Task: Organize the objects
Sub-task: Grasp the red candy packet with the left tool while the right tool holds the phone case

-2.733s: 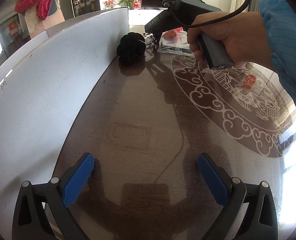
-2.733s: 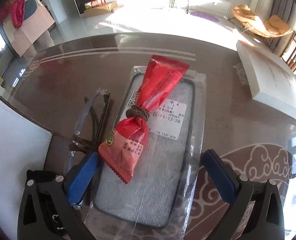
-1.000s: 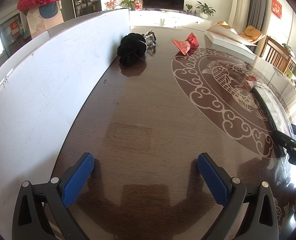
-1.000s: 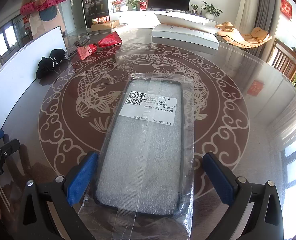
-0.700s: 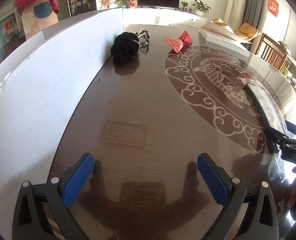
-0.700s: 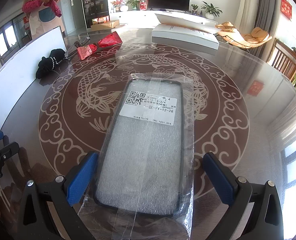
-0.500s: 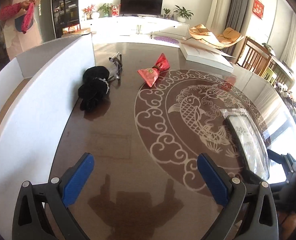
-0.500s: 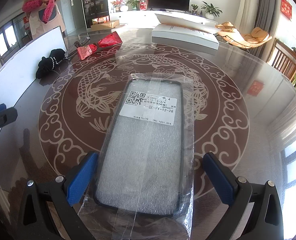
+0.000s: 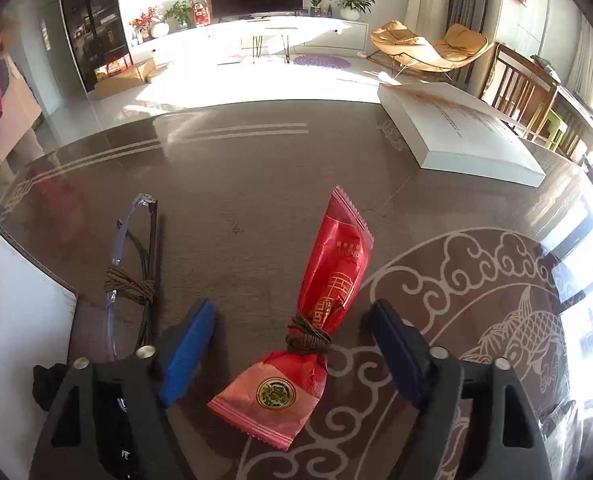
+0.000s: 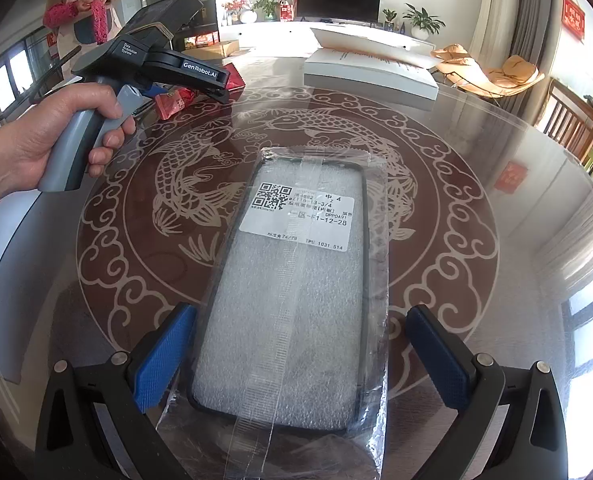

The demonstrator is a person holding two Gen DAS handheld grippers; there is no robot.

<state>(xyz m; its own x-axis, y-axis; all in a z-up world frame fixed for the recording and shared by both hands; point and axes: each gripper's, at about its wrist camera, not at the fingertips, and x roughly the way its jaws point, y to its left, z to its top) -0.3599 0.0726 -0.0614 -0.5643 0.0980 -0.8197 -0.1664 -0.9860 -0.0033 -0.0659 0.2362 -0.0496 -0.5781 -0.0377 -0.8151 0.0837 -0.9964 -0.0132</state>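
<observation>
A red snack packet (image 9: 320, 312), tied at its waist with brown cord, lies on the dark table. My left gripper (image 9: 292, 344) is open, its blue pads on either side of the packet's tied waist, apart from it. A phone case in a clear bag (image 10: 300, 280) lies on the carp pattern. My right gripper (image 10: 300, 356) is open, its pads either side of the bag's near end. The right wrist view also shows the left gripper's body (image 10: 156, 68) over the red packet (image 10: 176, 102).
Clear glasses bound with brown cord (image 9: 136, 276) lie left of the packet. A black cloth (image 9: 46, 384) sits at the lower left beside a white board (image 9: 12, 312). A white box (image 9: 456, 136) stands at the back right. A person (image 10: 84, 8) stands beyond the table.
My left gripper has moved forward across the table to the red packet, which now lies between its pads. My right gripper and the phone case have not moved.
</observation>
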